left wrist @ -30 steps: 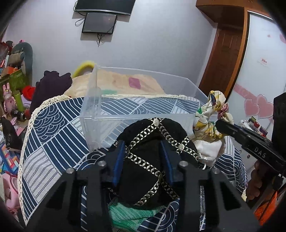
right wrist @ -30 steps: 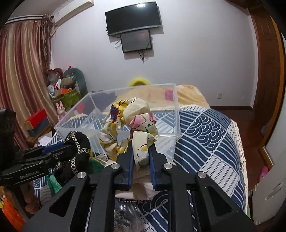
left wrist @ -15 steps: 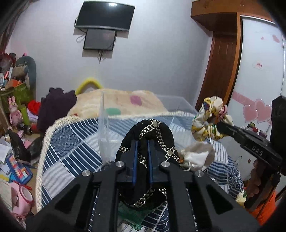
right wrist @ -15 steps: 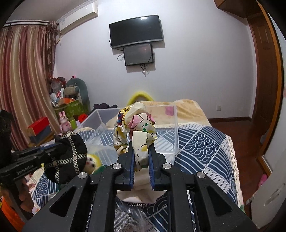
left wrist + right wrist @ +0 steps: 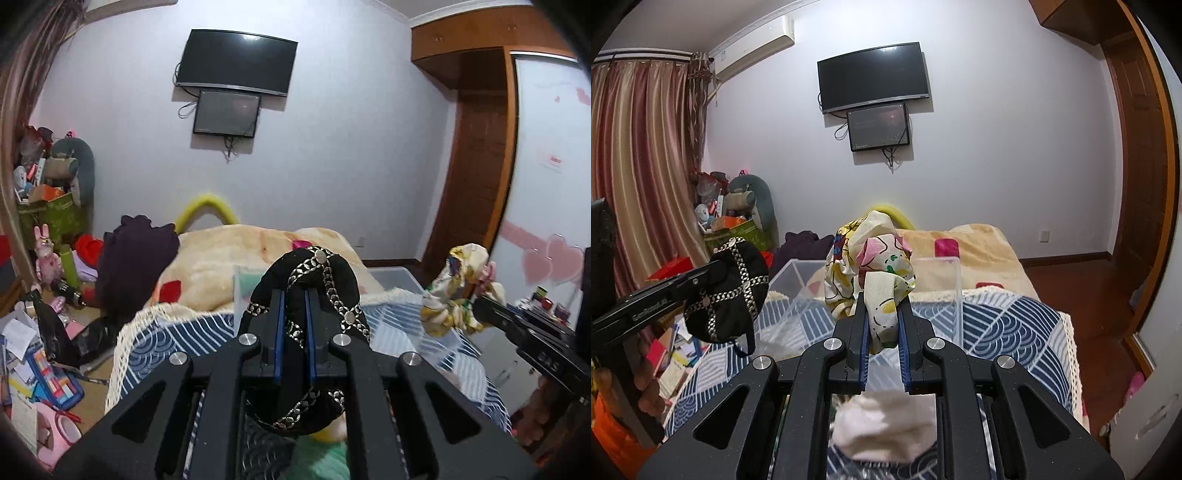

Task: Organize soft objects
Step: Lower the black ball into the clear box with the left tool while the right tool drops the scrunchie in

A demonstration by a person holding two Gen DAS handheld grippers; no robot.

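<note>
Left wrist: left hand-held gripper (image 5: 294, 306) pinches black pouch (image 5: 306, 280); right hand-held gripper (image 5: 882, 306) pinches floral cloth (image 5: 875, 254).

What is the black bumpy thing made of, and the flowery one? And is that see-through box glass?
The black pouch looks like soft matte cloth, crossed with shiny silver chain-like trim, probably metal or metallic braid. The flowery cloth seems thin printed cotton; it crumples and folds where the right tool pinches it. The clear box is most likely plastic, not glass: thin walls, slightly cloudy.
</note>
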